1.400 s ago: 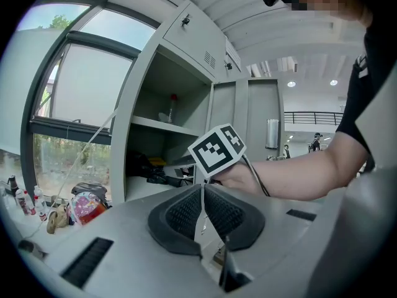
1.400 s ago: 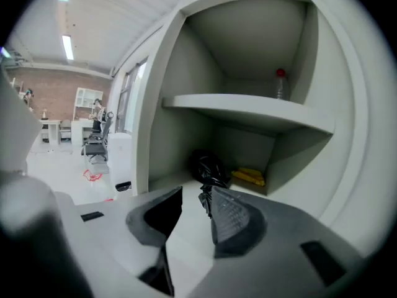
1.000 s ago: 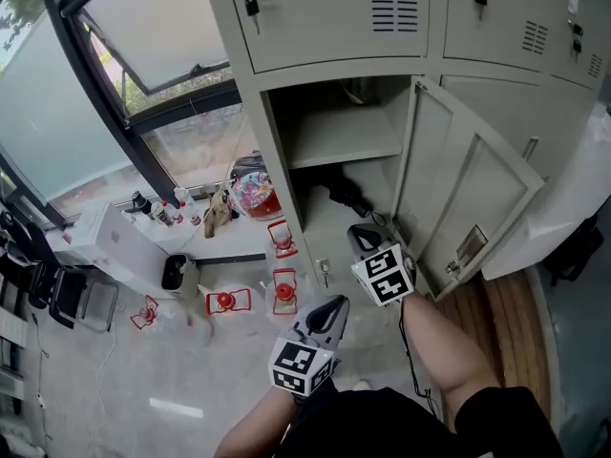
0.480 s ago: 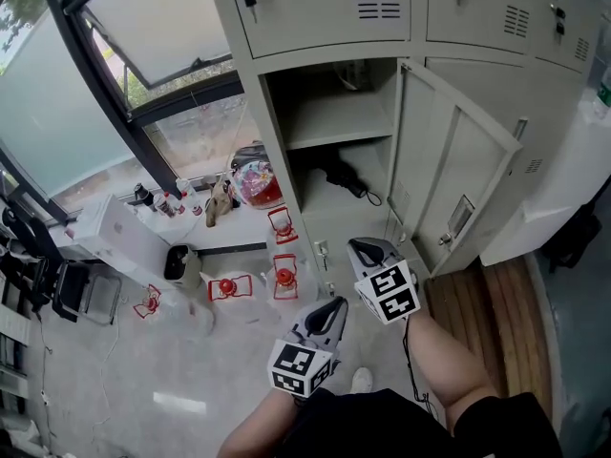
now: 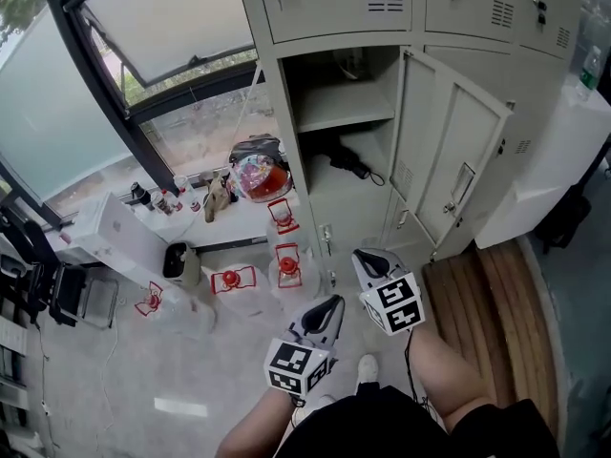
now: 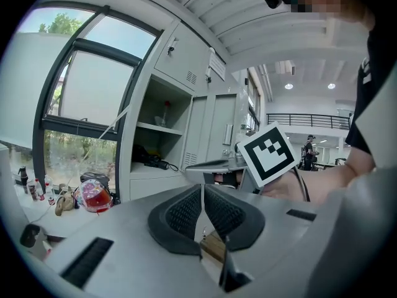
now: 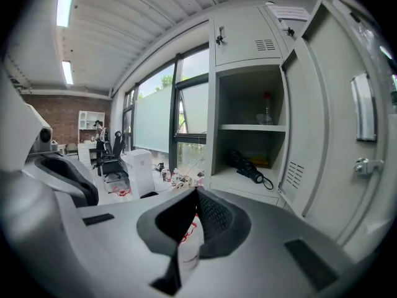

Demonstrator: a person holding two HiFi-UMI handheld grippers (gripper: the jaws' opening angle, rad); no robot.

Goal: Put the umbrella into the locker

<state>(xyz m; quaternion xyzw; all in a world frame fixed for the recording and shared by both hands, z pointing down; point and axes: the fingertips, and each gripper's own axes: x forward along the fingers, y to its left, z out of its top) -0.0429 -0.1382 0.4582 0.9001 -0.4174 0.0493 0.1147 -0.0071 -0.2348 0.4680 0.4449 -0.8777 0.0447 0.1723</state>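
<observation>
Head view: a tall grey metal locker (image 5: 286, 132) stands with its grey door (image 5: 449, 151) swung open to the right. The black folded umbrella (image 5: 348, 163) lies on the open compartment's lower board, under the shelf and toward the back edge. Both grippers hang well short of the opening, the left gripper (image 5: 331, 301) just beside the right gripper (image 5: 367, 256), which is nearer the door.

Left gripper view: its dark ribbed jaws meet, with nothing between them.

Right gripper view: its jaws are likewise pressed together and empty, pointing toward the open compartment where the umbrella rests, strap loop toward the door side.
</observation>
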